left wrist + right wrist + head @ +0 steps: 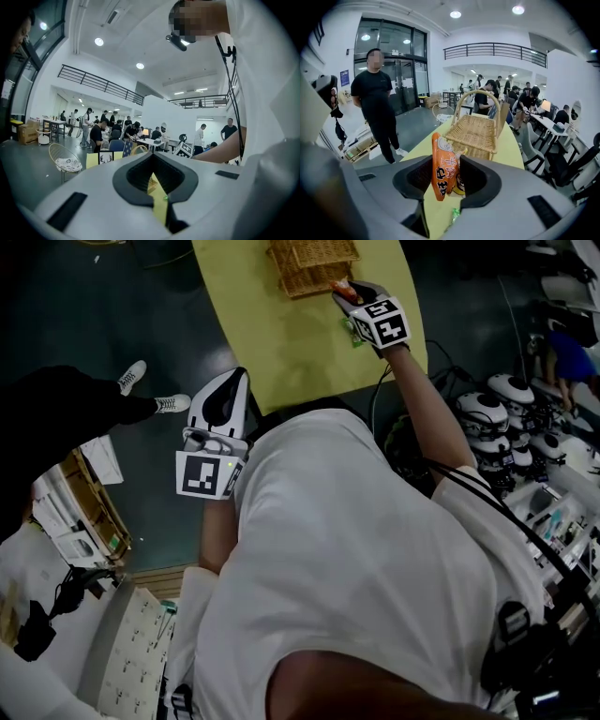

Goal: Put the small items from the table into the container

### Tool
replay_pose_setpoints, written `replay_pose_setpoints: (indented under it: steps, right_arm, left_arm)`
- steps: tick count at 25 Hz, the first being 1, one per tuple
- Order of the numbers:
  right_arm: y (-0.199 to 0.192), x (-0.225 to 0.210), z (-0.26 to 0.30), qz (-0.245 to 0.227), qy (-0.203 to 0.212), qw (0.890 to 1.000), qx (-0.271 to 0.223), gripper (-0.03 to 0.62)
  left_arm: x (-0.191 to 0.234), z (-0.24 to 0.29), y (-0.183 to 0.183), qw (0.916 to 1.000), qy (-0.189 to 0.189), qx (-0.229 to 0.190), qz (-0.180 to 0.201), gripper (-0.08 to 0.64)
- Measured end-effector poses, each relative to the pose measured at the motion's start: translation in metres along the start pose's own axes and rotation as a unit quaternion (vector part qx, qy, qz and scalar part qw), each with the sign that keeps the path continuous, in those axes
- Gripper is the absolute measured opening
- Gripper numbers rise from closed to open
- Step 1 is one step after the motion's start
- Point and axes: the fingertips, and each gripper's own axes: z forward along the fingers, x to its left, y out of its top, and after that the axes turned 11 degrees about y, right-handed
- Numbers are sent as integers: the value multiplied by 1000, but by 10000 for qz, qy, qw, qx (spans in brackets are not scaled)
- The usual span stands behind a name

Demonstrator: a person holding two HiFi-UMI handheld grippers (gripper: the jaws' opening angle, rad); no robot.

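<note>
Grip comes first: the right gripper (446, 159) is clenched on an orange packet (442, 169), which stands upright between the pads and sticks out above them. A yellow-labelled bit shows just behind it; I cannot tell whether it belongs to the same packet. The left gripper (152, 157) is closed on nothing and held back near the person's body.

Ahead of the held packet stands the wicker basket (472, 151) on the yellow table (508, 157), and a small green item (453, 215) lies on the table under the jaws, not yet gathered.

The packet looks slick and is pinched on a narrow part, so it may slide or twist out if the carry is jerky. Let go too early, it would land on the table short of the basket. The tall basket handle arches over the opening and could catch the gripper. The basket looks light, and a knock might push it along.

Dark characters run down the packet, but I cannot read them. The gripper cubes carry only black-and-white square patterns.
</note>
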Motion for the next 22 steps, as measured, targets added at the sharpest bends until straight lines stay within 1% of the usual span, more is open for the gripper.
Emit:
replay_pose_setpoints:
  steps: [9,14,22]
  right_arm:
    - [51,-28,2,-192,-29,9996,-218,176]
    - [77,-40,12,-290,-47,9992,-264,176]
    - [105,-49,44,-261,-8,9993,-268,176]
  left_arm:
    - [8,-6,2,9999,113,14,65,8]
    - [14,-11,9,9998,198,29,95,8]
    - [30,-25,16,9990,409,118,95,8]
